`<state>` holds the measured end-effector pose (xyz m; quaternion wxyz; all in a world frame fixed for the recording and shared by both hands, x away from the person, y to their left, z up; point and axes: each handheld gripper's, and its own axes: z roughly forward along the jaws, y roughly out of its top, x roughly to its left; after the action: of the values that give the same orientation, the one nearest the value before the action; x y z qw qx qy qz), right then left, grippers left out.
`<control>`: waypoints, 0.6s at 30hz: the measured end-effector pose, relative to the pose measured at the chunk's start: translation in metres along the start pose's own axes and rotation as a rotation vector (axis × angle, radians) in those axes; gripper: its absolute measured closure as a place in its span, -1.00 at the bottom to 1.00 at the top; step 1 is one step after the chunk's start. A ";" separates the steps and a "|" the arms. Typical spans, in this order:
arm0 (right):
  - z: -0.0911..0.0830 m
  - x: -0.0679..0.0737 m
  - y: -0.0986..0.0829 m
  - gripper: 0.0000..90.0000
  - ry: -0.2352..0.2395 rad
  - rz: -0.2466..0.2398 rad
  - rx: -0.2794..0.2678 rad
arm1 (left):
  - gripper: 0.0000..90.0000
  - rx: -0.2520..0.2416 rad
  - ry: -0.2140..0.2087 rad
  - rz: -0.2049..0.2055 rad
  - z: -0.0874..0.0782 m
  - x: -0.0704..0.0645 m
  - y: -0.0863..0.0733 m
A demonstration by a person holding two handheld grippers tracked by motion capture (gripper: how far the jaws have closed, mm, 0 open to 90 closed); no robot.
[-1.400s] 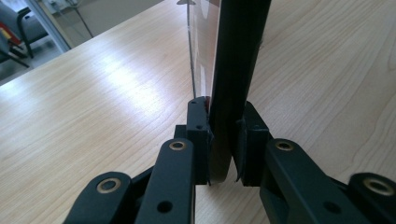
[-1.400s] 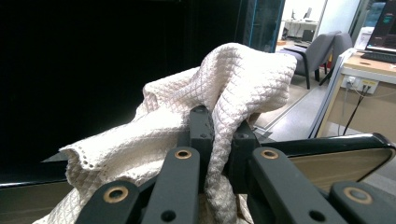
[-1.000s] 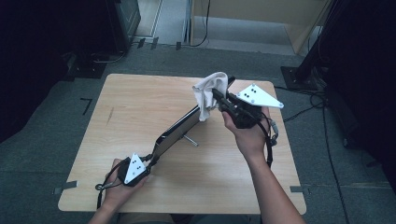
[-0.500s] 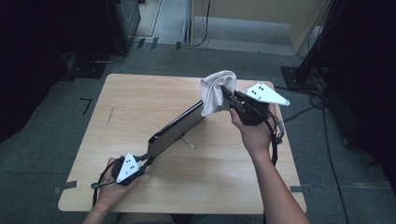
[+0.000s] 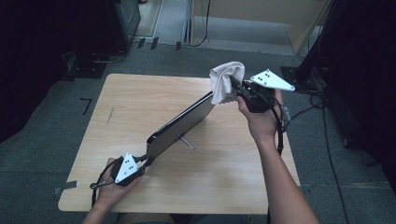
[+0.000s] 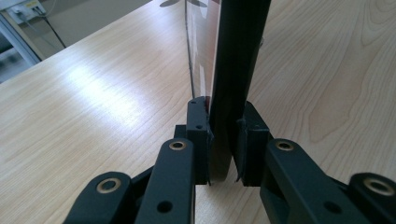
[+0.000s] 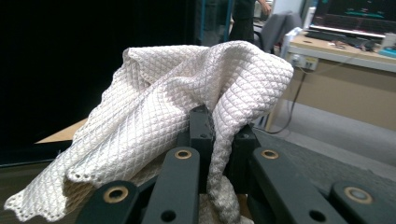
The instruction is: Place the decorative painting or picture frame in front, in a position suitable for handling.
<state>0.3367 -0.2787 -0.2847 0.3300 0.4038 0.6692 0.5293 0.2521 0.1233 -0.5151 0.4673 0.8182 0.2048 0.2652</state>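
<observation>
Your left claw (image 5: pixel 140 164) clamps the tablet's (image 5: pixel 180 126) near corner; its long axis runs up-right across the surface (image 5: pixel 140 98) — to the cloth (image 5: pixel 225 81) pinched in your right claw (image 5: pixel 240 88), at its far end.

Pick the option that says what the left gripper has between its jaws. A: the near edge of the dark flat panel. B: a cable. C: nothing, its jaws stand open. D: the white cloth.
A: in the left gripper view the jaws of the left gripper press on both faces of the dark flat panel, while the white cloth sits in the right gripper.
</observation>
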 end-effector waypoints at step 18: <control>0.022 -0.030 -0.028 0.88 0.005 -0.048 -0.006 | 0.77 0.003 0.002 0.014 -0.001 0.000 -0.001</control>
<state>0.3639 -0.2992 -0.3163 0.3420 0.3854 0.6781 0.5241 0.2514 0.1246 -0.5152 0.4642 0.8199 0.1998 0.2688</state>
